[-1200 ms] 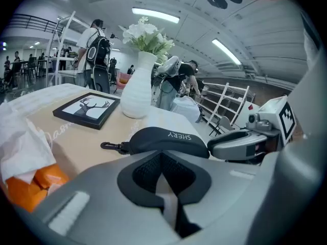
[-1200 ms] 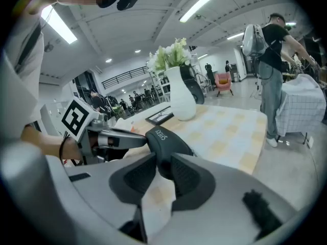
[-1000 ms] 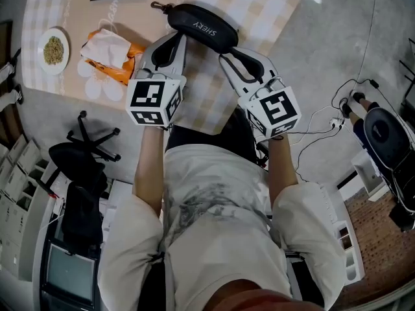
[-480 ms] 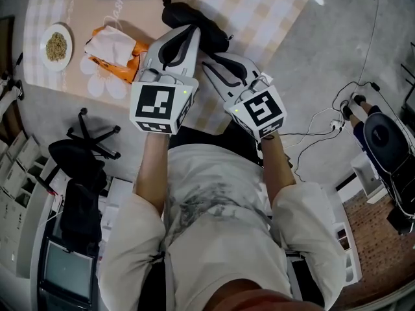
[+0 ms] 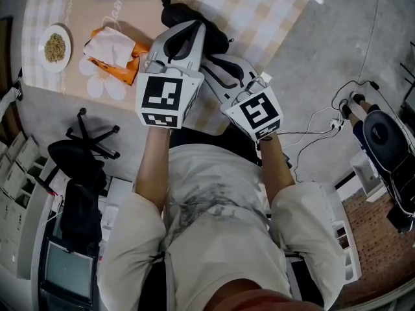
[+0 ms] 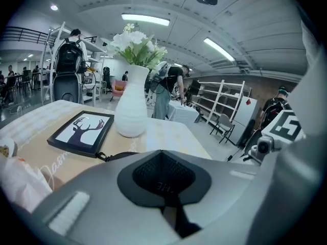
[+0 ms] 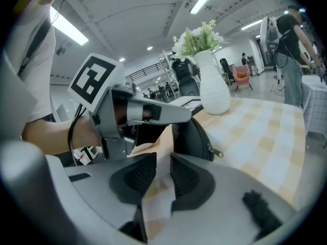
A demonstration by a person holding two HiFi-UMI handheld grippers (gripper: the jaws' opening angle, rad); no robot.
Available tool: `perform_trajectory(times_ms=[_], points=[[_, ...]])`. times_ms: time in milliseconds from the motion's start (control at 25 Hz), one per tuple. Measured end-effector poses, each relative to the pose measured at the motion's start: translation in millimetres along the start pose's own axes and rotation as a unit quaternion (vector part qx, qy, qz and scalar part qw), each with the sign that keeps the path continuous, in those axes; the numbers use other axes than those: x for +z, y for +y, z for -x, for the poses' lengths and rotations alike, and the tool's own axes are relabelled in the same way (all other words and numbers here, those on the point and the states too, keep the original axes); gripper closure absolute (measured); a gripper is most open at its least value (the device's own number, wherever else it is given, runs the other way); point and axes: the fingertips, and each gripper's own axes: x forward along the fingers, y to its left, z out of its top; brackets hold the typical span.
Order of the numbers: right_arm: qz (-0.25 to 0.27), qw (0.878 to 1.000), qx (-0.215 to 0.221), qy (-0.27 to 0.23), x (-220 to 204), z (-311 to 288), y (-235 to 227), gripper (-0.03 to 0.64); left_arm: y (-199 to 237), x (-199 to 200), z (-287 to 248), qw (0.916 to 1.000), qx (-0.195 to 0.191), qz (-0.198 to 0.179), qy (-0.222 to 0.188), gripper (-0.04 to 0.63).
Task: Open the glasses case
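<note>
The black glasses case lies on the checked tablecloth, mostly hidden under my left gripper. That gripper is shut on the case's near edge; in the left gripper view its pads meet with dark fabric and letters between them. In the right gripper view the case stands tilted on its edge, a zip pull hanging at its side. My right gripper sits just right of the left one. It is open, pads apart over bare cloth, pointing at the case without touching it.
A white vase of flowers and a framed deer picture stand behind the case. An orange-and-white bag and a small plate of food lie to the left. The table's near edge runs under my hands, with a black chair base below.
The case lay crosswise with its lettering up; now it is turned and tipped up. The left gripper has moved right and risen with it. The right gripper has slid left, closer to the left one.
</note>
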Motion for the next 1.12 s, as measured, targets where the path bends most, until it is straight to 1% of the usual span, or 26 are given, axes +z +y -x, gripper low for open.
perform_trajectory(times_ms=[280,440,600,760,920,1120], points=[[0.036,0.999,0.002,0.004,9.3,18.5,-8.0,0.522,1.1,-3.3,8.3,1.0,0.008,-0.001,0.001,0.591],[0.084,0.996,-0.01,0.015,11.6,28.8,-17.5,0.522,1.8,-5.3,11.5,0.9999,0.012,-0.003,0.001,0.589],[0.137,0.99,-0.029,0.031,12.4,35.3,-28.9,0.522,2.4,-6.8,13.8,0.9999,0.014,-0.001,0.001,0.589],[0.168,0.984,-0.04,0.047,9.9,35.3,-37.3,0.523,2.9,-7.8,15.7,0.9999,0.017,0.001,0.0,0.589],[0.19,0.98,-0.025,0.051,10.6,33.0,-39.4,0.523,3.3,-8.9,18.0,0.9997,0.022,0.002,0.001,0.589],[0.219,0.974,0.017,0.063,7.3,27.8,-37.6,0.522,3.8,-11.2,20.8,0.9996,0.029,0.005,0.0,0.589]])
